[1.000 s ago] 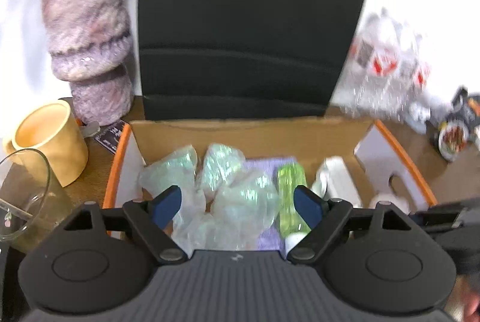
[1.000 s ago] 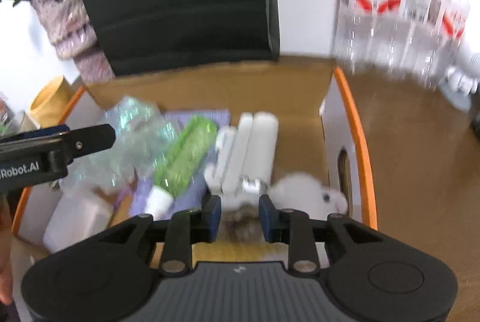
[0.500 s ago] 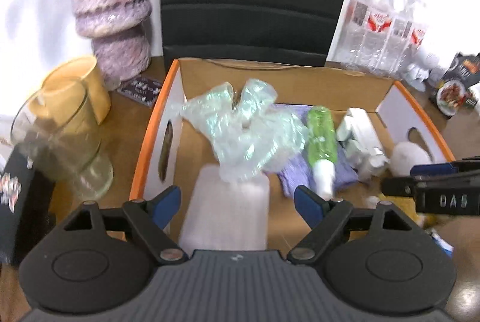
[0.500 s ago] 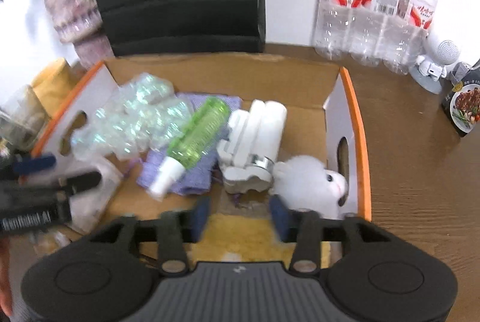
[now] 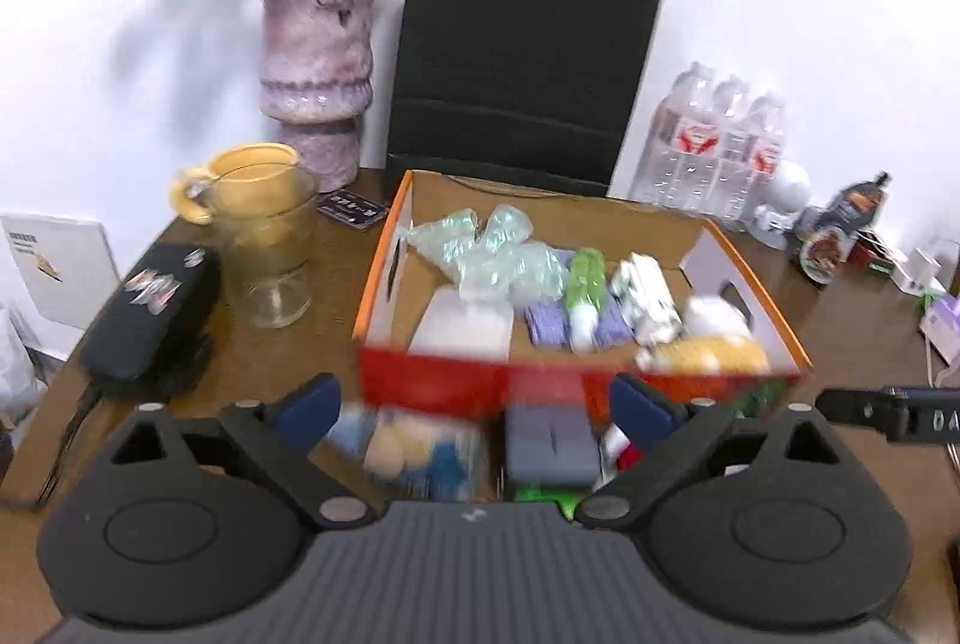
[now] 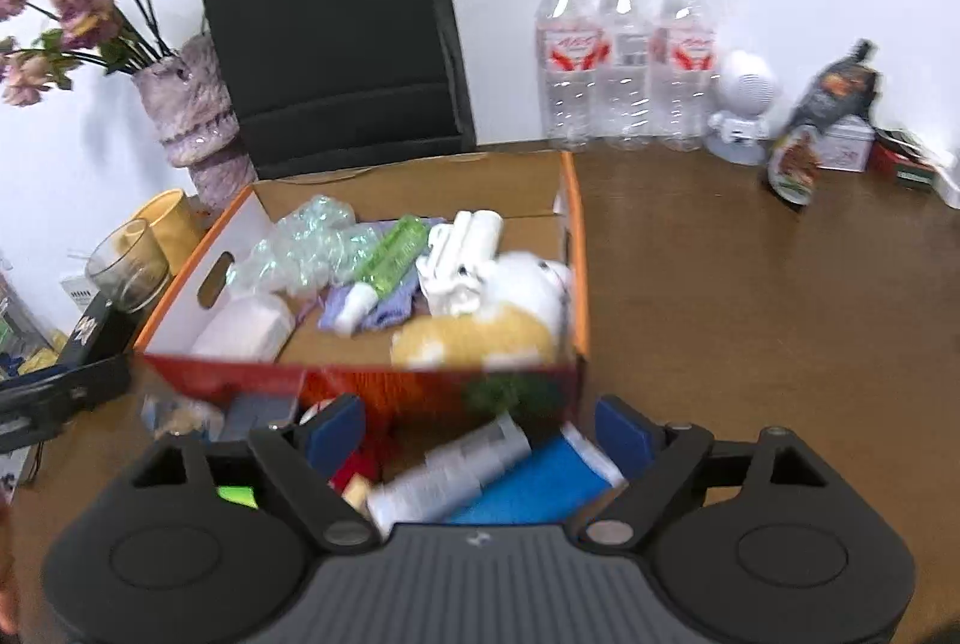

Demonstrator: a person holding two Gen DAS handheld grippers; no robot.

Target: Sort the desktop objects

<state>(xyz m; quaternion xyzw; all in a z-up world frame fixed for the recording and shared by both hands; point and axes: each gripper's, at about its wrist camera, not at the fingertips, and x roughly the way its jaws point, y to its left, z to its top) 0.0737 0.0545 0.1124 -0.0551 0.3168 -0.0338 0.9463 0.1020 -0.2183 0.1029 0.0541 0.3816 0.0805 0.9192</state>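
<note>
An orange cardboard box [image 5: 384,260] [image 6: 576,224] stands on the brown desk. It holds crumpled clear bags [image 5: 486,248], a green bottle [image 6: 393,254], a purple cloth, white items and a white and yellow plush toy [image 6: 510,308]. Loose objects lie in front of the box: a grey block [image 5: 549,443], a blurred pale packet [image 5: 408,449], a white tube [image 6: 456,467] and a blue item [image 6: 534,482]. My left gripper [image 5: 474,413] is open and empty above them. My right gripper [image 6: 480,428] is open and empty over the tube.
A glass cup [image 5: 267,254], a yellow mug [image 5: 252,170], a black case [image 5: 150,314] and a vase with flowers [image 5: 315,74] stand left of the box. A black bag [image 5: 522,62] is behind it. Water bottles [image 6: 624,62] and small items stand at the right.
Both grippers have pulled back and up from inside the box to in front of it. The right gripper's jaws have opened wide. The plush toy lies in the box.
</note>
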